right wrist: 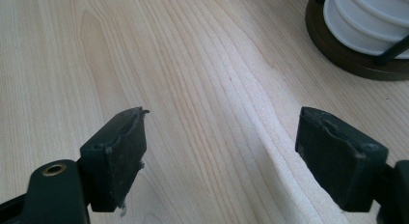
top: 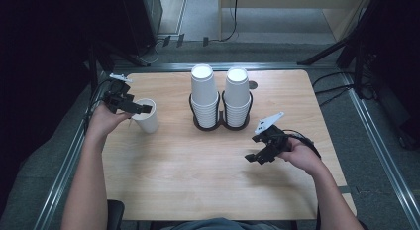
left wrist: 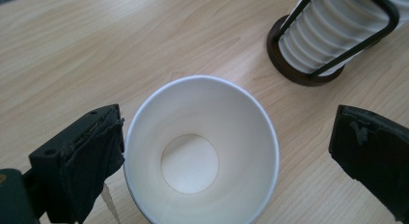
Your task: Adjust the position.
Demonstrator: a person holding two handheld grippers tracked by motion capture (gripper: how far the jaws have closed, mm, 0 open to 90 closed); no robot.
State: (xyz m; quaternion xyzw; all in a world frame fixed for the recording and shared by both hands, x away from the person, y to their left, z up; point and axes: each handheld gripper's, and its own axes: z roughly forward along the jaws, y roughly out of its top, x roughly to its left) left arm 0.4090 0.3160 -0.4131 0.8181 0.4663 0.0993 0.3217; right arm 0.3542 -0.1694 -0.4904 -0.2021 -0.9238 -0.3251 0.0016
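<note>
A single white paper cup (top: 147, 117) stands upright and empty on the left part of the wooden table (top: 188, 175). My left gripper (top: 142, 109) is open around its rim. In the left gripper view the cup (left wrist: 202, 151) sits between the spread jaws; the left jaw is at or very near the rim, and the right jaw is well clear of it. My right gripper (top: 253, 157) hovers open over bare table at the right, in front of the cup stacks, with nothing between its jaws. In the right gripper view the right gripper (right wrist: 222, 120) faces plain wood.
Two tall stacks of white cups (top: 204, 93) (top: 236, 93) stand side by side in black wire holders at the table's back middle. One holder base (left wrist: 301, 74) lies just beyond the single cup. Another base (right wrist: 347, 57) is close ahead of the right gripper.
</note>
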